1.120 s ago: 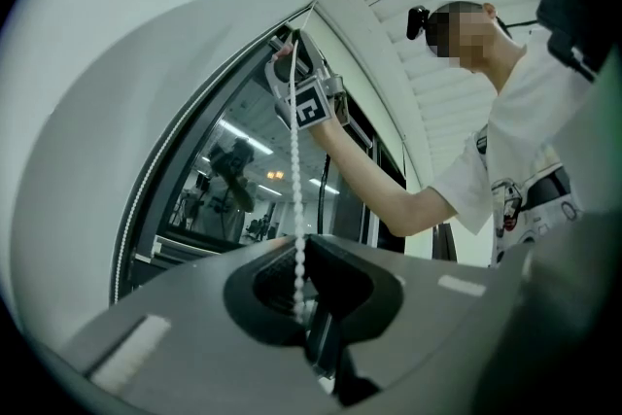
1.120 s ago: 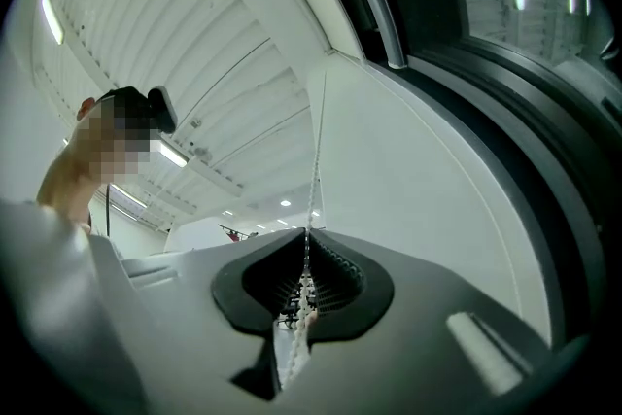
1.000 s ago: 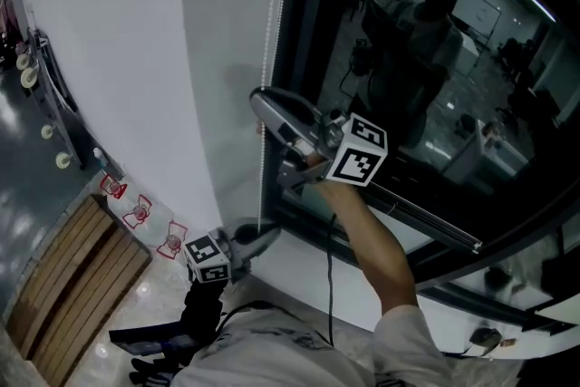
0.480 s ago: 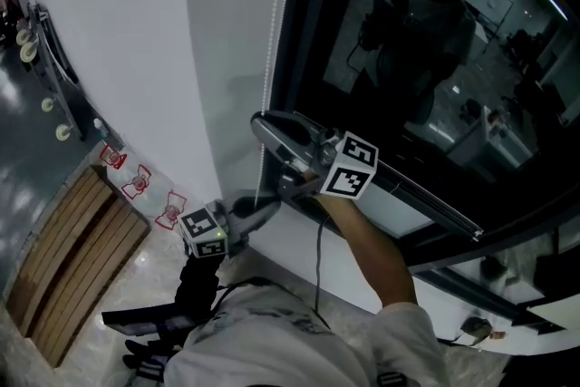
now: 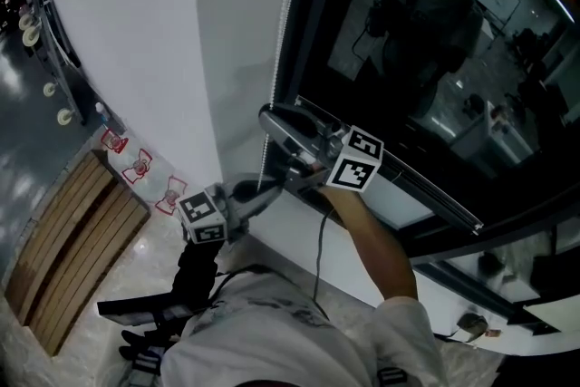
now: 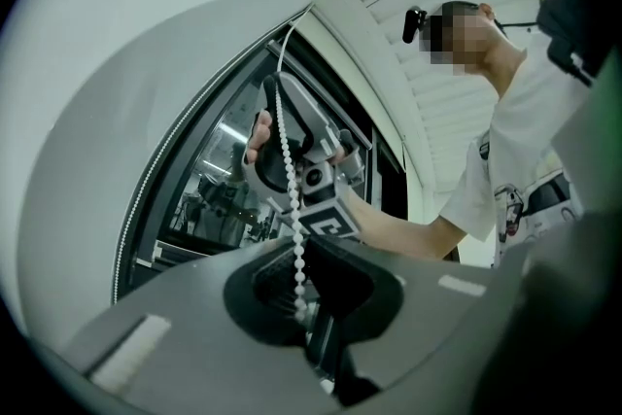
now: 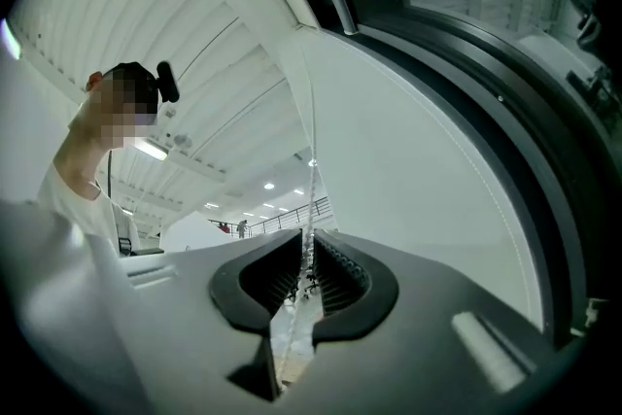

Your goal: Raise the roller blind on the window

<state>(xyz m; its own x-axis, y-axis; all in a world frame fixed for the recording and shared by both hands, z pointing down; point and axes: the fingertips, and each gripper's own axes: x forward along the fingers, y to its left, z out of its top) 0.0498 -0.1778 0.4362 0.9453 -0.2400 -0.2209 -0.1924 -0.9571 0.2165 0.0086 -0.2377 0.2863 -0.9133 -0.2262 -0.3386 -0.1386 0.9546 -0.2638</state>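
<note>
A white wall (image 5: 136, 32) stands left of a dark window (image 5: 426, 59). Both tools are at the window's left edge, the right gripper (image 7: 309, 258) above the left gripper (image 6: 299, 282). A thin bead chain (image 6: 290, 180) hangs there. The left jaws pinch it tight. The right jaws have just been opening and are a tiny bit apart, with the chain between them.

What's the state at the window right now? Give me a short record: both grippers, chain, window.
left gripper: lower on the chain, shut on it
right gripper: further up; jaws have just been opening, chain runs between them, pads not pressing
chain: white beads, straight between the two grippers
window: dark glass, reflecting the room; chain hangs at its left frame
</note>
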